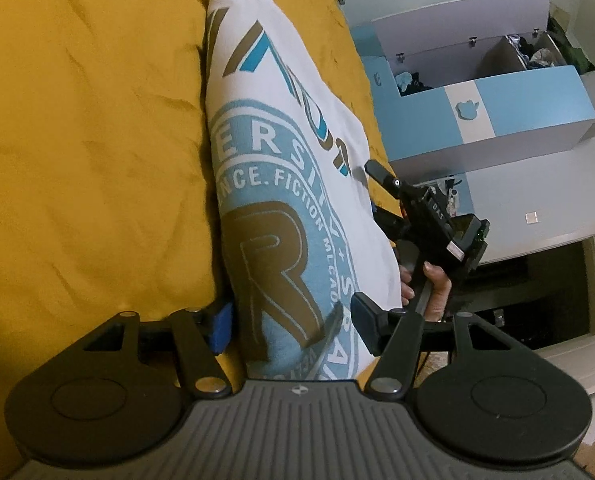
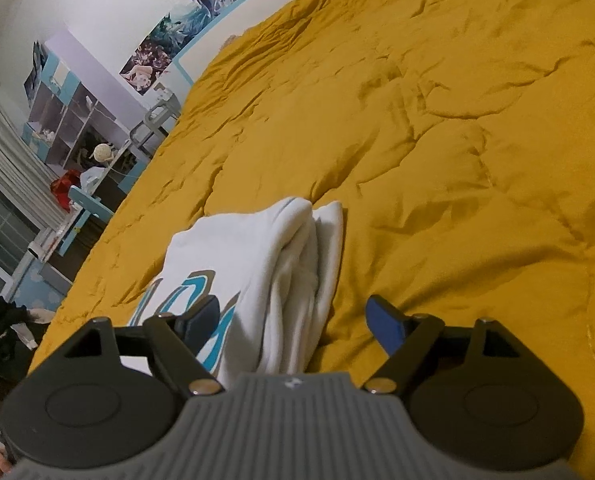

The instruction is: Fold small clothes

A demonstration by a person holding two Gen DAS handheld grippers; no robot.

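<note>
A white T-shirt (image 1: 281,160) with a light blue and brown print lies partly folded on the yellow bedspread (image 1: 89,140). My left gripper (image 1: 293,324) is open, its fingers on either side of the shirt's near end. My right gripper (image 2: 293,320) is open too, astride the shirt's bunched folded edge (image 2: 293,276). The right gripper also shows in the left wrist view (image 1: 429,216), held by a hand at the shirt's right edge.
The yellow bedspread (image 2: 437,140) fills most of the right wrist view. A blue and white toy chest (image 1: 489,92) stands open beside the bed. A desk, chair and shelves (image 2: 69,148) stand along the far wall.
</note>
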